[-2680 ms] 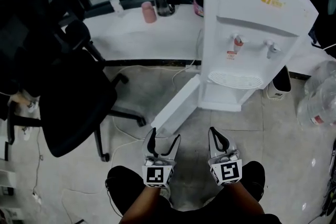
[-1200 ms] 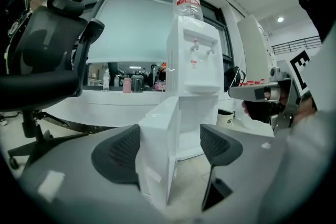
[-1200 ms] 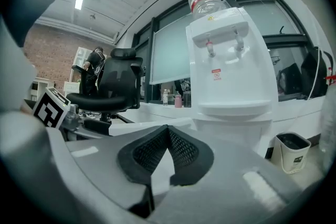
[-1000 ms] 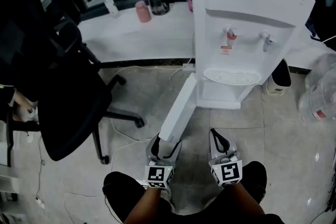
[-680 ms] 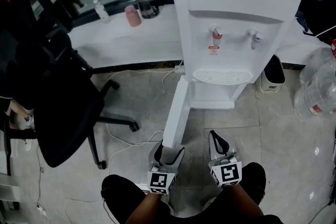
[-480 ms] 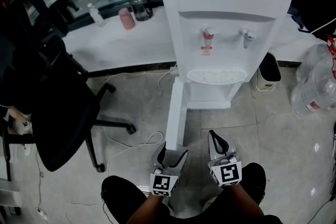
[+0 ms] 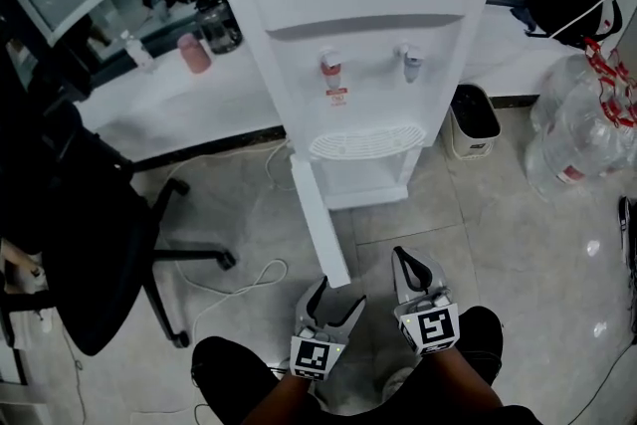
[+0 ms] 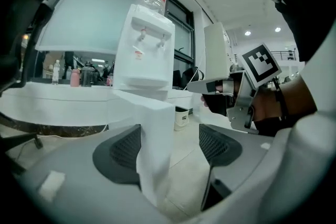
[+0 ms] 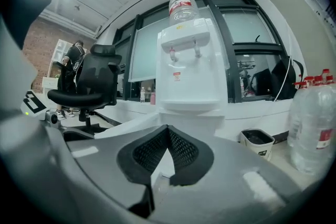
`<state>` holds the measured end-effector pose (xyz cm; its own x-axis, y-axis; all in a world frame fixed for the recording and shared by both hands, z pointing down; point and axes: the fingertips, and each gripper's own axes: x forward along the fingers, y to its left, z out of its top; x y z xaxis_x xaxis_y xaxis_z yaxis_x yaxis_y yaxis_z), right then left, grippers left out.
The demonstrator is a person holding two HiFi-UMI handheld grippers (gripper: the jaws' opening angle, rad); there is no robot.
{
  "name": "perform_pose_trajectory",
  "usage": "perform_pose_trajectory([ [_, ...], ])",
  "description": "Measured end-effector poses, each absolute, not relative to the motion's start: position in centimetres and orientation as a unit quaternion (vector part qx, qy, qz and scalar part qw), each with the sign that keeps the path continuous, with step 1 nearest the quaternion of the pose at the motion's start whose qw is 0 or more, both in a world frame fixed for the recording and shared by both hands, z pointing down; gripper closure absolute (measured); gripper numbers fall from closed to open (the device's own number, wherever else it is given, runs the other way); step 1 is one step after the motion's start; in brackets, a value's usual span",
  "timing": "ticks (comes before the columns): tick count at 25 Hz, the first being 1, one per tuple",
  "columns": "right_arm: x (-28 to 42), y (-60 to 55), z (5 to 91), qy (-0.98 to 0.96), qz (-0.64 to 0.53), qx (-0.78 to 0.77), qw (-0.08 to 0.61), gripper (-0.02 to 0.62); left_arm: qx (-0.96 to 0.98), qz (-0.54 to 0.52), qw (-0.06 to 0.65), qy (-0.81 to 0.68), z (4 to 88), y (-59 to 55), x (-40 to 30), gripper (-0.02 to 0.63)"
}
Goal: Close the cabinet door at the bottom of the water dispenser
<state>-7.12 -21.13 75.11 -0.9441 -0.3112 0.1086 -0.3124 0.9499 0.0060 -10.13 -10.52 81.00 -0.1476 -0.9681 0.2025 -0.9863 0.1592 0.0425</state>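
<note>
Tiled office floor [image 7: 478,244], seen from above. Nearest, at bottom edge: left gripper [image 7: 338,295], jaws released & apart, w/ the free edge of the cabinet door [image 7: 317,214] standing btwn them. In left gripper view the edge sits by one pad [image 8: 118,152], w/ a clear gap to the other, so no grip. Just beside it, right gripper [image 7: 403,260]: jaws clenched tip to tip, nothing btwn them. Door stands open, swung well out from the cabinet front. It runs from the base of the water dispenser [image 7: 358,45] straight toward the left gripper. Dispenser: white, upright, two taps over a drip grille. Loose white cable [image 7: 249,276] on floor left of door; black office chair [image 7: 90,254] further left. Right of dispenser: small waste bin [image 7: 472,122], then large water bottles [image 7: 582,124] at right edge. Behind: white desk [image 7: 189,109] w/ pink cup [image 7: 193,53].
</note>
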Motion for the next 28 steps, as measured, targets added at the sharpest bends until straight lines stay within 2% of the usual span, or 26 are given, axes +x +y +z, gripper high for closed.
perform_pose_trajectory([
  [4, -5.5, -21.6, 75.7, -0.982, 0.013, 0.177, 0.065, 0.591, 0.666, 0.036, 0.105, -0.737, 81.7, -12.0, -9.2, 0.237],
  [14, -2.7, -22.3, 75.2, -0.978, 0.027, 0.190, 0.078, 0.591, 0.735, 0.067, 0.077, -0.671, 82.2, -17.8, -6.1, 0.247],
  [24, -1.7, -27.2, 73.5, -0.977, -0.020, 0.195, 0.088, 0.591, 0.777, 0.086, 0.053, -0.621, 81.6, -24.9, -5.6, 0.278],
  [28, -1.7, -29.1, 73.8, -0.973, -0.015, 0.221, 0.067, 0.591, 0.777, 0.088, 0.046, -0.622, 81.1, -27.7, -6.6, 0.279],
])
